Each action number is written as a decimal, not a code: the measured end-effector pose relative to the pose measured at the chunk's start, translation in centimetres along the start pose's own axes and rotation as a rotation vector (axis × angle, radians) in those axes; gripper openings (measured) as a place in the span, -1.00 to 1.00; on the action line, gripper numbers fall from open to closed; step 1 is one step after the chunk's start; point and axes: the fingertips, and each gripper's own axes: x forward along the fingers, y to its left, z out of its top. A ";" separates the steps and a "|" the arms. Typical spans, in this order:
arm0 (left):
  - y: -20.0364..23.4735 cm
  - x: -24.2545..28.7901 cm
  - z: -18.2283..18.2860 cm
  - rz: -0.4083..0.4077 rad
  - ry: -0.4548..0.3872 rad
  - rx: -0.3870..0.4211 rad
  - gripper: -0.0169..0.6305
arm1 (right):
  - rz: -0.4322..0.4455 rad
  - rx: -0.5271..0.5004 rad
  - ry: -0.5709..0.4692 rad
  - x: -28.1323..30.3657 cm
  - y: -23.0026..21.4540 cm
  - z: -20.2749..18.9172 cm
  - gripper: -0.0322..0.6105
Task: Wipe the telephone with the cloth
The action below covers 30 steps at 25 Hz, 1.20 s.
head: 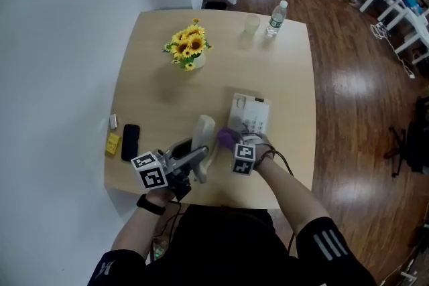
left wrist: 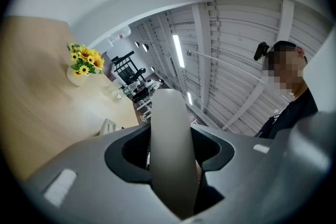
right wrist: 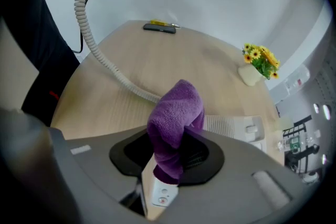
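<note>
The white telephone base (head: 249, 114) lies on the table's near right part; its edge and keys show under my right gripper (right wrist: 167, 165). My left gripper (head: 194, 159) is shut on the white handset (head: 202, 138), which is lifted off the base and stands up between the jaws as a pale bar (left wrist: 171, 149). The coiled cord (right wrist: 100, 57) runs from the handset across the wood to the base (right wrist: 239, 127). My right gripper (head: 236, 141) is shut on the purple cloth (right wrist: 176, 128), held just over the base's near end; the same cloth (head: 226, 137) peeks out beside the handset.
A pot of yellow flowers (head: 189, 47) stands mid-table at the back. A plastic cup (head: 251, 24) and a water bottle (head: 275, 18) are at the far edge. A black phone (head: 130, 142), a yellow item (head: 112, 143) and a small white item (head: 113, 121) lie near the left edge.
</note>
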 end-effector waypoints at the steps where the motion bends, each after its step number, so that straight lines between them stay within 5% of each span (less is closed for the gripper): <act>1: -0.1 0.1 -0.1 -0.002 0.002 -0.001 -0.29 | 0.000 -0.008 -0.003 0.3 0.5 0.0 -0.49; 5: -0.2 0.0 -0.5 -0.003 0.008 -0.003 -0.29 | 0.036 0.029 0.011 0.1 1.3 0.1 -0.49; 11: -0.4 -0.1 -0.7 0.002 0.006 -0.005 -0.29 | 0.163 0.218 -0.033 -0.5 1.0 0.6 -0.49; 16: 0.8 0.1 -1.1 0.038 0.007 -0.010 -0.29 | 0.322 0.195 -0.038 -2.3 4.9 0.0 -0.49; 24: 8.6 4.9 -2.1 0.342 0.092 0.091 -0.29 | 0.114 0.519 -0.356 -11.8 4.1 -1.3 -0.49; 30: 14.2 11.1 -4.6 0.555 0.198 0.135 -0.29 | -0.030 0.684 -0.442 -18.1 3.4 -5.0 -0.49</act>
